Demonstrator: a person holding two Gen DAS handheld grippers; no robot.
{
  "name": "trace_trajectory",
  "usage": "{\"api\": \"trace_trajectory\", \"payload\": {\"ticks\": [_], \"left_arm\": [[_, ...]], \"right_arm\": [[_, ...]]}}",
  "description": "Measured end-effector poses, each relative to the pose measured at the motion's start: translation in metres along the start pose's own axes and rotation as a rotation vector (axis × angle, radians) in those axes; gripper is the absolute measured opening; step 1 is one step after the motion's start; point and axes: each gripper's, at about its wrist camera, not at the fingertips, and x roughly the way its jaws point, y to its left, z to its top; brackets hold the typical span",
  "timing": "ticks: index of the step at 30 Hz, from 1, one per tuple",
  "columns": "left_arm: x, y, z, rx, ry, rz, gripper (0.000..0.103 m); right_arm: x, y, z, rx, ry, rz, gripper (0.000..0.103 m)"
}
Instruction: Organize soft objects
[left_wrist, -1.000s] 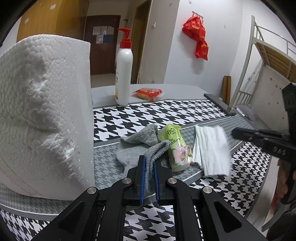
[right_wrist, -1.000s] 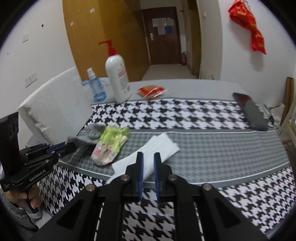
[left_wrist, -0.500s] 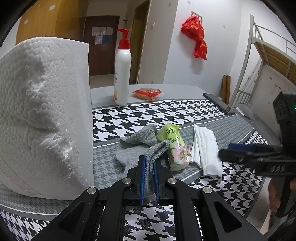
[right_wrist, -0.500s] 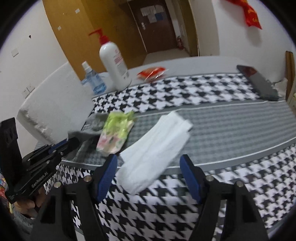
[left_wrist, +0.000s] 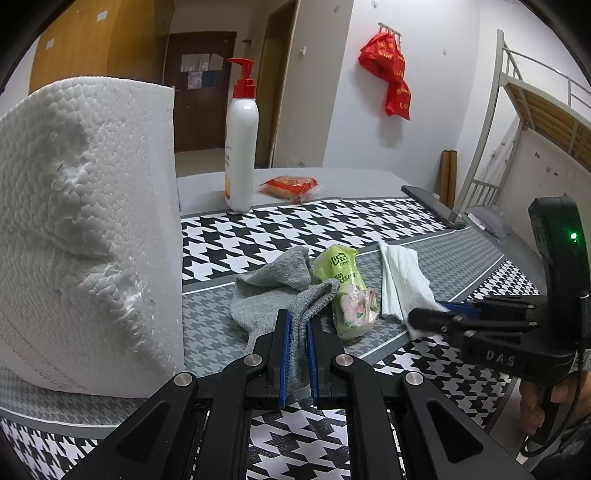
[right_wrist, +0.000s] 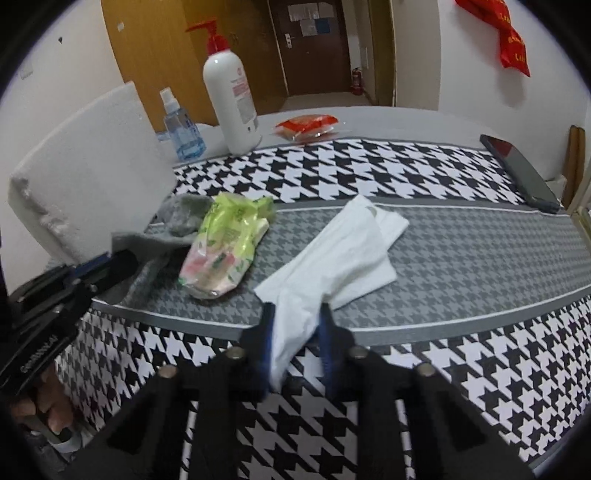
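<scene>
Near the left edge of the houndstooth tablecloth (left_wrist: 325, 229) a tall white foam block (left_wrist: 85, 236) stands, and just beside it the left gripper (left_wrist: 298, 354) is clamped tight on an end of the crumpled grey sock (left_wrist: 277, 291) lying on the grey band by the near edge. Next comes the green tissue pack (right_wrist: 225, 240), touching the sock. Further right lies the folded white cloth (right_wrist: 343, 251), its near corner between the closing fingers of the right gripper (right_wrist: 295, 343) at the near edge.
</scene>
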Motion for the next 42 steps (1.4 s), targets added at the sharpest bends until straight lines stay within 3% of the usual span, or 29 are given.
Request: {"api": "trace_trajectory", "payload": {"ticks": [11, 16, 20, 24, 25, 29, 30, 34, 42], "left_arm": [[-0.003, -0.001, 0.0, -0.002, -0.008, 0.0, 0.009], [-0.004, 0.0, 0.0, 0.001, -0.012, -0.001, 0.009], [-0.004, 0.0, 0.0, 0.003, -0.013, -0.002, 0.009], [-0.005, -0.001, 0.0, 0.005, -0.013, -0.001, 0.009], [-0.005, -0.001, 0.0, 0.004, -0.014, -0.001, 0.009], [-0.005, -0.001, 0.0, 0.005, -0.016, 0.0, 0.009], [-0.005, -0.001, 0.0, 0.006, -0.016, 0.0, 0.009], [-0.005, -0.001, 0.001, 0.007, -0.016, 0.0, 0.009], [-0.005, -0.001, 0.001, 0.01, -0.015, 0.0, 0.009]], "right_arm": [[-0.062, -0.022, 0.005, 0.037, -0.146, 0.086, 0.014], [-0.082, -0.029, 0.005, 0.046, -0.197, 0.061, 0.014], [-0.103, -0.032, 0.005, 0.044, -0.25, 0.096, 0.014], [-0.109, -0.031, 0.003, 0.026, -0.248, 0.057, 0.015], [-0.109, -0.032, 0.003, 0.03, -0.245, 0.044, 0.016], [-0.113, -0.036, 0.002, 0.032, -0.267, -0.007, 0.055], [-0.115, -0.037, 0.001, 0.032, -0.274, 0.0, 0.056], [-0.114, -0.037, -0.001, 0.001, -0.251, -0.03, 0.056], [-0.06, -0.024, -0.036, -0.15, -0.04, -0.071, 0.056]]}}
